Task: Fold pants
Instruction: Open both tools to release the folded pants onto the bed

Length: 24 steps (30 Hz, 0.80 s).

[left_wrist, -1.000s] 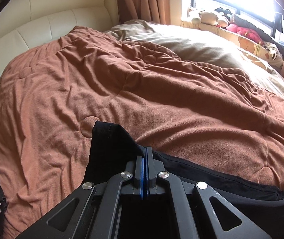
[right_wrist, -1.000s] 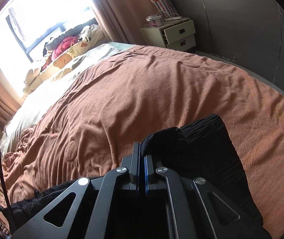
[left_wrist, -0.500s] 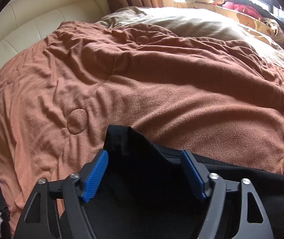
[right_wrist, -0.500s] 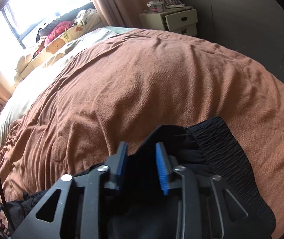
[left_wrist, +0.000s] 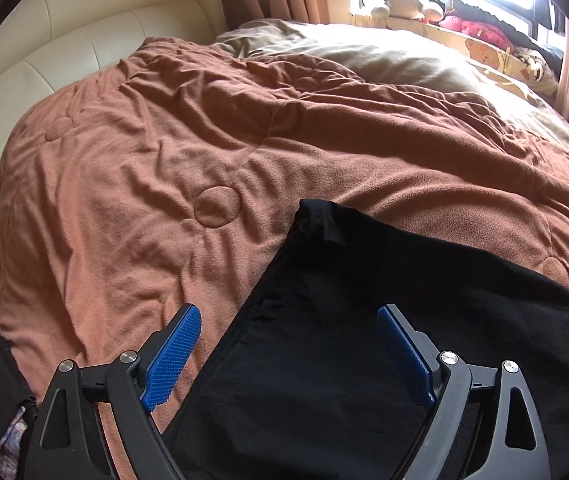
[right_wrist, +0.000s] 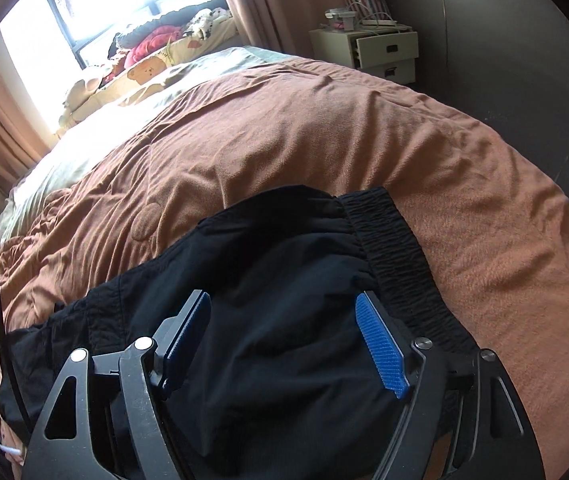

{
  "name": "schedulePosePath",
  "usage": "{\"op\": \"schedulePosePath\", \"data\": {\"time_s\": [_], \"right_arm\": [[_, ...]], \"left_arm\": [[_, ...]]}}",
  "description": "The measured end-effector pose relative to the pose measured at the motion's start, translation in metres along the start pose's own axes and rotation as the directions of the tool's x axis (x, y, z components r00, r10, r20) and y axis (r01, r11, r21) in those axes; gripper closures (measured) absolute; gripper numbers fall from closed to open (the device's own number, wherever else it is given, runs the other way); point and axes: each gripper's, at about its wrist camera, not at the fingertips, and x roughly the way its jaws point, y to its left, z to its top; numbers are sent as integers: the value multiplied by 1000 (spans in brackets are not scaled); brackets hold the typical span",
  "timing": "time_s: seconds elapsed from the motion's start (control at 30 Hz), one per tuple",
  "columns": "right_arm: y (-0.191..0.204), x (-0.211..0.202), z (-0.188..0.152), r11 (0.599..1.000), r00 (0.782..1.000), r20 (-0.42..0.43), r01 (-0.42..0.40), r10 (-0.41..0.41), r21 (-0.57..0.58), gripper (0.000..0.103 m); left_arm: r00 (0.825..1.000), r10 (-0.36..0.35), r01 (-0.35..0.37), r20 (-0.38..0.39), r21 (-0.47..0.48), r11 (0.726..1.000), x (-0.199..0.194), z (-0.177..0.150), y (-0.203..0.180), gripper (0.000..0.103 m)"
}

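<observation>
Black pants (left_wrist: 364,300) lie flat on a brown blanket (left_wrist: 204,140) on the bed. In the left wrist view their hem end has a corner pointing away from me. My left gripper (left_wrist: 296,356) is open just above that cloth, its blue pads (left_wrist: 172,356) wide apart and holding nothing. In the right wrist view the pants (right_wrist: 276,280) show their ribbed elastic waistband (right_wrist: 396,252) on the right. My right gripper (right_wrist: 284,340) is open above the cloth near the waistband, empty.
A cream padded headboard (left_wrist: 64,52) is at the far left. A beige sheet (left_wrist: 384,60) and stuffed toys (left_wrist: 424,0) lie by the window. A white nightstand (right_wrist: 372,52) stands beyond the bed's right side, next to a dark wall.
Both grippers were shut on the pants a second ago. Both have opened, let go of the cloth, and drawn back; the pants now lie on the blanket.
</observation>
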Motion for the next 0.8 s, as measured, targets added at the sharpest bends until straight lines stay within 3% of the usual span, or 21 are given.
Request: {"op": "schedulePosePath", "data": {"time_s": [0.27, 0.5, 0.8], "right_arm": [[-17, -40, -31, 1000, 1000, -21, -11, 11, -14, 28], [-30, -69, -58, 998, 999, -25, -32, 33, 47, 28], [-53, -68, -79, 984, 997, -43, -61, 70, 168, 28]], "left_arm": [[1000, 18, -17, -14, 5, 1000, -36, -24, 38, 12], [1000, -6, 5, -11, -28, 1000, -65, -42, 59, 12], [996, -56, 52, -67, -54, 997, -64, -72, 62, 19]]}}
